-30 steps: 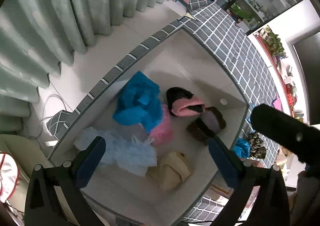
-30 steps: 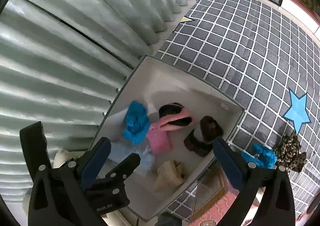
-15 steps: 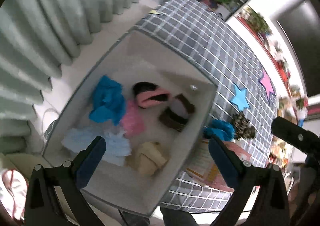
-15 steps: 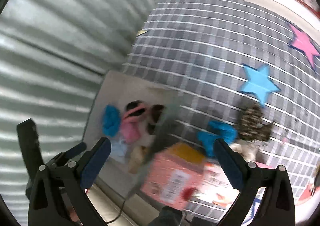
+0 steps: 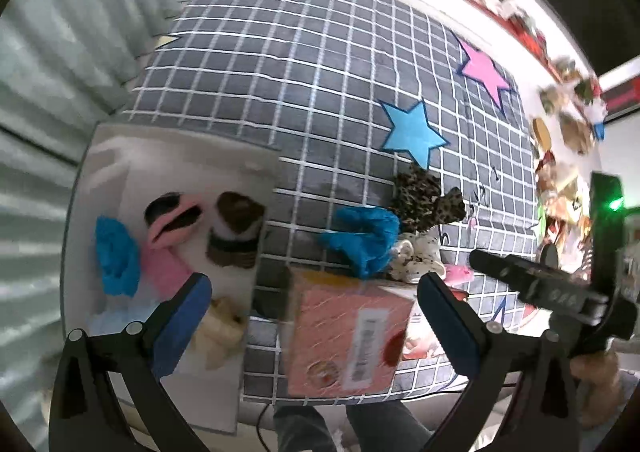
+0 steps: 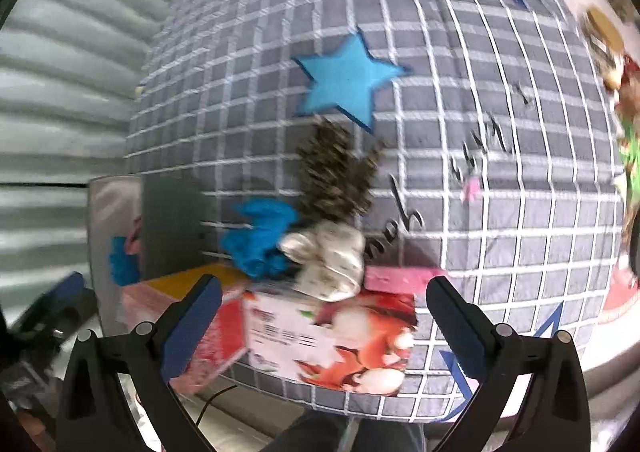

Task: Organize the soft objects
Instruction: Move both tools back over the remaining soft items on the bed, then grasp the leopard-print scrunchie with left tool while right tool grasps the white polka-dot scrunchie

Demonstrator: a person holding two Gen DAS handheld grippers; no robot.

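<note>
Both grippers are empty with jaws spread wide right now: the left gripper (image 5: 312, 308) hangs over the near edge of the grey checked mat (image 5: 320, 72), and the right gripper (image 6: 324, 312) sits above the printed cartons (image 6: 332, 344) at that same edge.

Just past the cartons there's a small pile left on the mat: a white spotted soft piece (image 6: 332, 264), a blue fuzzy one (image 5: 364, 236) touching it, and a leopard-print one (image 5: 424, 200) right behind.

Off the mat's left edge, the white bin (image 5: 108, 156) already holds a bunch: cream, pink, blue, brown and a pink-and-black piece.

So I'd say it's well over halfway, with about three items left to move into the bin. The right-wrist view is blurry, so I can't rule out something small.
</note>
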